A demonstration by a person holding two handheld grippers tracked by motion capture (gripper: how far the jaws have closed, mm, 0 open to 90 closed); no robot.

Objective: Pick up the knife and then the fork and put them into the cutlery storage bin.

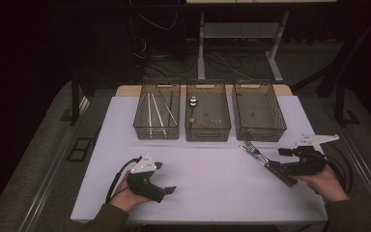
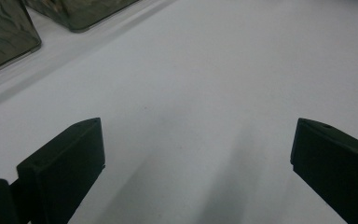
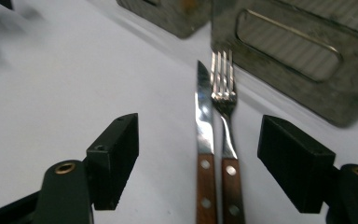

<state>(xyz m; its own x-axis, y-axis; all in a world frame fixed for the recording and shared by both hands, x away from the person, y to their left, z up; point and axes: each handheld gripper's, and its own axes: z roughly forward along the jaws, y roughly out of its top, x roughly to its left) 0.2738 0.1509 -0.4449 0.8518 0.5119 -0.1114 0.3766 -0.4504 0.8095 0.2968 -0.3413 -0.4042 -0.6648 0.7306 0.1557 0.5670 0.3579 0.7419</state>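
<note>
Apparently aiming for one piece, the spread-jawed right gripper (image 3: 198, 149) straddles knife (image 3: 204, 126) and fork (image 3: 223, 112) lying side by side near the table's (image 1: 212, 179) right edge, so closing might clamp both; left gripper (image 2: 196, 158) rests unclenched.

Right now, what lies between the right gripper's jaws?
In the right gripper view, the right gripper stands open, with a knife and fork lying side by side on the white table between its jaws, wooden handles nearest.

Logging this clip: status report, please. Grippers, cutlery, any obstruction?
Left gripper open, idle on table. Right gripper open, straddling knife and fork, gripping neither. Right-hand bin just beyond the tips; nothing in the way.
</note>
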